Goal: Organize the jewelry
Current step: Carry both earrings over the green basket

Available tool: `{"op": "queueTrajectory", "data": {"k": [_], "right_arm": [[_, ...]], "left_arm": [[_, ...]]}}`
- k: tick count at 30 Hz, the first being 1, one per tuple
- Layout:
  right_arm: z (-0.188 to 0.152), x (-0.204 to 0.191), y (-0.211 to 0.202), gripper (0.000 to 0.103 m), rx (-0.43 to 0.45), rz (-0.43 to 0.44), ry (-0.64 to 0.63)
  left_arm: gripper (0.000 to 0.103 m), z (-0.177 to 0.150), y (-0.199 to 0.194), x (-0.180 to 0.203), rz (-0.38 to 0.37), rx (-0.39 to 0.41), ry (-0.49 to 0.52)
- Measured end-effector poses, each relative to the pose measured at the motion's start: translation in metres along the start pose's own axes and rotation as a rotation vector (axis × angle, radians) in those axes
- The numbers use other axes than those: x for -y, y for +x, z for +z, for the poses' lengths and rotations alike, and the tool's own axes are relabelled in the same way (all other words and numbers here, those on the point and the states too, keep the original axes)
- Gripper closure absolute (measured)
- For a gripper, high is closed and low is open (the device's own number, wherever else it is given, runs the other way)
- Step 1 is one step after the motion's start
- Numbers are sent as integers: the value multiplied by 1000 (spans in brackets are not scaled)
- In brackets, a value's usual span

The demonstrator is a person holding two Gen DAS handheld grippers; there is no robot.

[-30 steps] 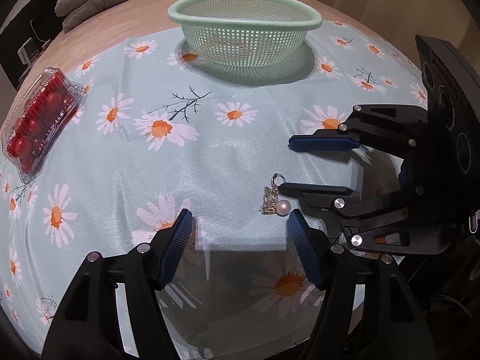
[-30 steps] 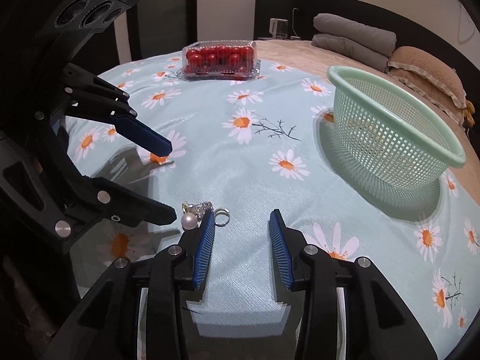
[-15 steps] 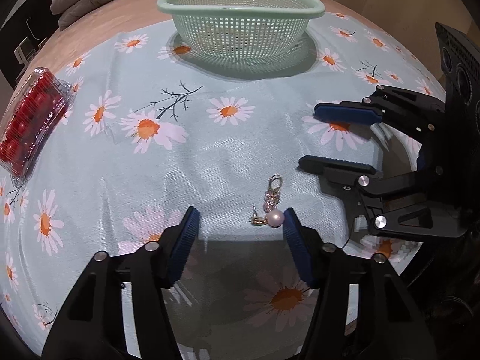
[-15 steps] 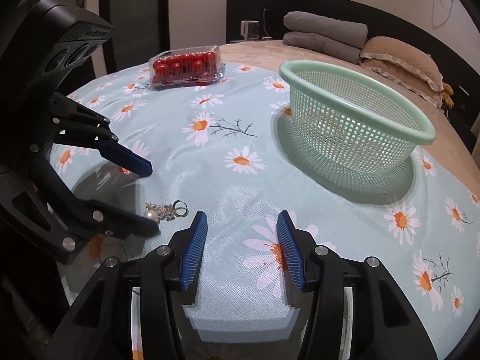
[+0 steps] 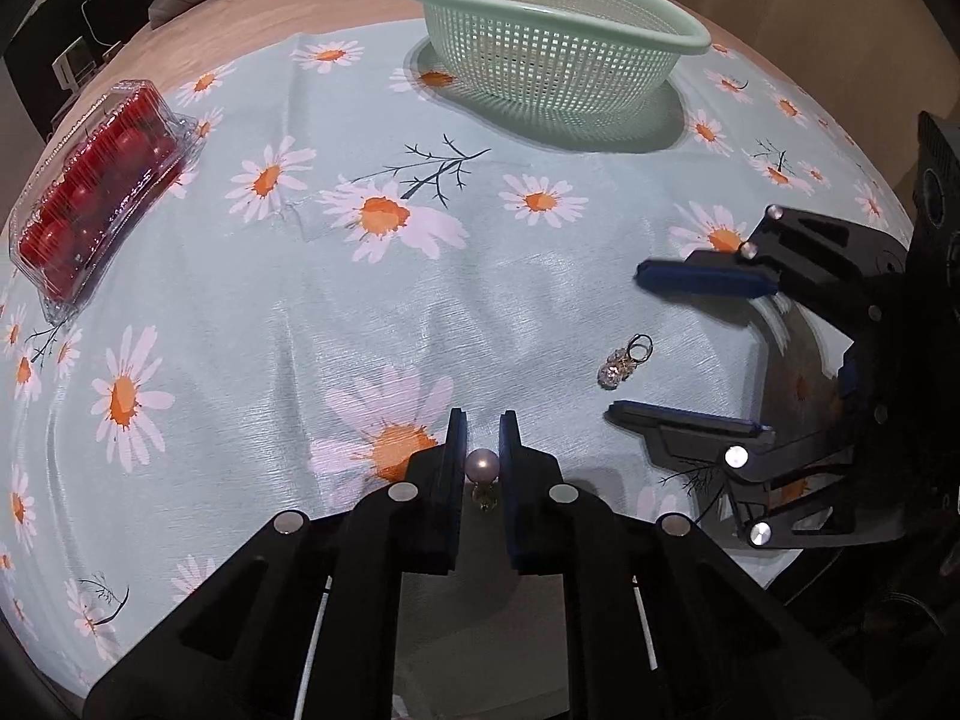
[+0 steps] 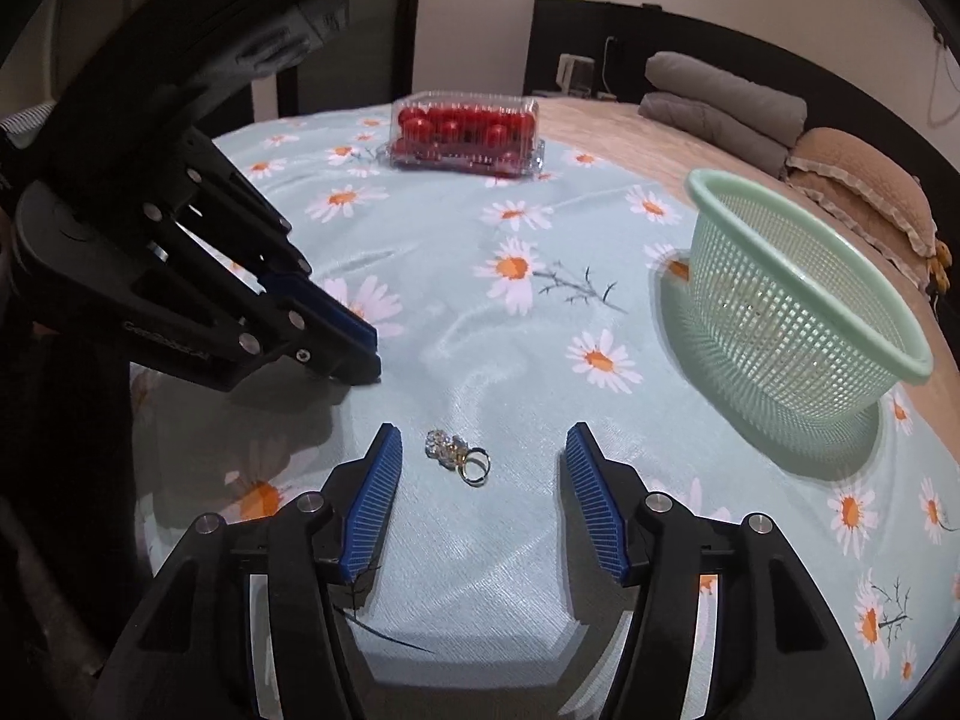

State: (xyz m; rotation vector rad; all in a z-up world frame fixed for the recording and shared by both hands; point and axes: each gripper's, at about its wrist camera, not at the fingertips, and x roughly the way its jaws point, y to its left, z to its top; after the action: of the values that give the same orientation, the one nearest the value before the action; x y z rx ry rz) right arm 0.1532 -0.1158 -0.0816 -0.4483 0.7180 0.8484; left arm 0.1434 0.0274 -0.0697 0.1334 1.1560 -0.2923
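Observation:
My left gripper [image 5: 482, 426] is shut on a pearl earring [image 5: 482, 468], held between its blue pads just above the daisy cloth. A crystal ring [image 5: 624, 360] lies on the cloth to its right, between the fingers of my right gripper [image 5: 624, 348], which is open. In the right wrist view the ring [image 6: 457, 455] lies just ahead of my open right gripper [image 6: 480, 450], nearer its left finger. The left gripper [image 6: 360, 354] shows closed at the left there. A green mesh basket [image 5: 558, 42] stands at the far side of the table.
A clear plastic box of red tomatoes [image 5: 90, 198] lies at the left edge of the table, and it shows at the back in the right wrist view [image 6: 465, 132]. The basket [image 6: 798, 312] stands to the right there. Folded blankets and pillows [image 6: 726, 102] lie beyond on a bed.
My left gripper has closed on the pearl earring and pulled it away from the ring, to the left. My right gripper has opened wider and now frames the ring.

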Motion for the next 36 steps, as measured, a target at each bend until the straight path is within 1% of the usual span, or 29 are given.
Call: {"op": "queueTrajectory", "data": {"k": [1,5,7,11,13,15,17,24,29,32,36], "right_arm": [[0,0,1,90,-3,23,4],[-4,6,-3,90,-2,67,49],[-8,9,-7,90,4,65,67],[-16,21,-23,90,15,27,102],[-20,31,-33,90,15,-12,123],[-25,43,-46,90,26,-34,144],[-28,56,-60,90,40,-35,167],[-29,96,-114,90,85,-117,201],[-25,122,-146,90,139,-132,229],[-20,135,-156,90,161,-141,233],[-6,150,-159,90,177,-137,225]], "left_arm": [[91,0,1,1,6,-2,2],[91,0,2,3,24,-3,13],[91,0,1,3,24,-2,14],[91,3,-4,5,26,1,28],[91,7,-7,7,24,11,32],[91,11,-11,10,29,21,43],[91,17,-17,14,38,40,56],[91,48,-45,24,26,142,87],[91,74,-59,26,43,191,106],[91,89,-68,27,59,218,128],[91,111,-78,30,102,261,162]]}}
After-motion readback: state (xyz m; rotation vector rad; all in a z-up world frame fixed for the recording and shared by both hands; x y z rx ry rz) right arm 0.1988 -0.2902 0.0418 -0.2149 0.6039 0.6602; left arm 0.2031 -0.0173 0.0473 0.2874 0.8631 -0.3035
